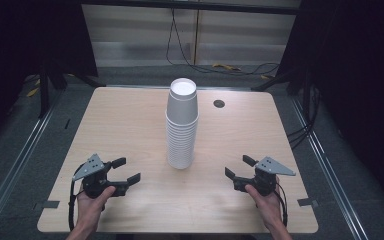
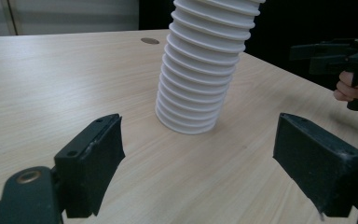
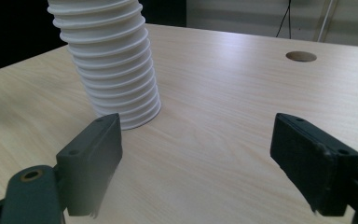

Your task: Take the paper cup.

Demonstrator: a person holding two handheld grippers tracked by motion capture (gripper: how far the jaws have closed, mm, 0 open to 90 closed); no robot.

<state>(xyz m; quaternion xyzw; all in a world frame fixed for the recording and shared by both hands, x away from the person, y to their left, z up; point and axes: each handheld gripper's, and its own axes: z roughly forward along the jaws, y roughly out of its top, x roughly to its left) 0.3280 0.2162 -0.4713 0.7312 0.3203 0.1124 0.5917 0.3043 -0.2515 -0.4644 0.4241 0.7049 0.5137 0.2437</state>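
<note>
white cup stack [image 1: 182,125] stands upright, mouths down; left gripper [image 1: 126,170] and right gripper [image 1: 235,168] gape empty.

A laboratory recording bay. A pale wood-grain rectangular table [image 1: 130,130] with a round cable grommet [image 1: 219,104] at two o'clock stands on grey carpeted floor [image 1: 40,150], enclosed by black curtains [image 1: 360,75] at three and nine o'clock. Loose black cables [image 1: 180,45] hang at twelve o'clock against pale wall panels [image 1: 130,35]; grey tape marks [image 1: 46,204] flag the table's near corners.
</note>
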